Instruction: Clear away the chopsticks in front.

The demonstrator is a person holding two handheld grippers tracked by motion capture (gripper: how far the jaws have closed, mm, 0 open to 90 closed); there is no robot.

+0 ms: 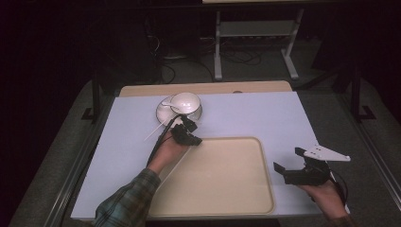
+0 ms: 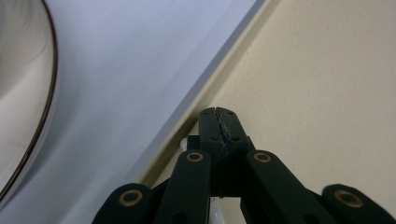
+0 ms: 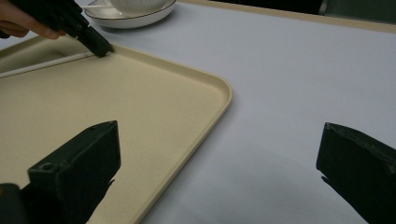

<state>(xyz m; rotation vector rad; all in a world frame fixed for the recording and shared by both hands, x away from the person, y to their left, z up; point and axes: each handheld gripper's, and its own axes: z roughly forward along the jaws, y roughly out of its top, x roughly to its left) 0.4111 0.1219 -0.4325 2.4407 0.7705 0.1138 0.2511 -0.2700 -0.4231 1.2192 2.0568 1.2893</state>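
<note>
My left gripper (image 1: 194, 140) has its fingers pinched on a thin white stick (image 3: 44, 65), pale and straight, which lies slanting along the near-left rim of the beige tray (image 1: 246, 198) on the worktop (image 1: 265, 113). Just beyond sit a white bowl (image 1: 185, 102) and spoon (image 1: 167, 104) on a dark-rimmed saucer (image 1: 161, 112). My right gripper (image 1: 287, 160) hovers right of the tray, fingers spread wide.

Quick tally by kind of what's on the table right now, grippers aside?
Tray: 1
Saucer: 1
Cup: 1
Spoon: 1
White stick, held at the tray's corner by the left gripper: 1
Total: 5
</note>
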